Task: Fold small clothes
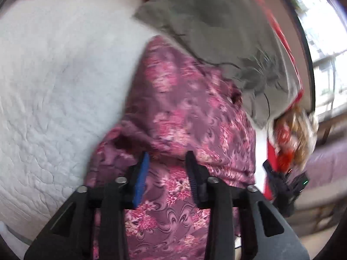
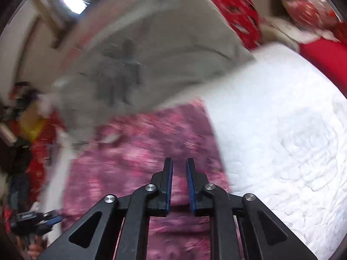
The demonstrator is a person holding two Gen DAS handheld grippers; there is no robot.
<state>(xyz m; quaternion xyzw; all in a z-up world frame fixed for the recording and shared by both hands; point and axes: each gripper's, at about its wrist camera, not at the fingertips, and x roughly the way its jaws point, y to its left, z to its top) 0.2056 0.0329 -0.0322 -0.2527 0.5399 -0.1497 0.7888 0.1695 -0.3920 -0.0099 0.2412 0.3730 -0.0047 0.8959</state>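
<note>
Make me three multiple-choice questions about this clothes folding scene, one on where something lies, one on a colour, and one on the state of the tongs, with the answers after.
1. Where does the grey garment lie relative to the pink floral cloth?
A. Beyond it, overlapping its far edge
B. Folded underneath the white quilt
C. Clamped in the right tongs

2. What colour is the quilted cover beside the floral cloth?
A. Red
B. White
C. Grey

3. How do the left tongs stand?
A. Shut on the grey garment
C. Shut on the quilt
B. Open above the floral cloth, nothing gripped

Answers:
1. A, since the left wrist view shows the grey fabric draped over the floral cloth's far edge.
2. B, since both views show a white stitched surface.
3. B, since a clear gap shows between the fingers, with only floral cloth behind them.
</note>
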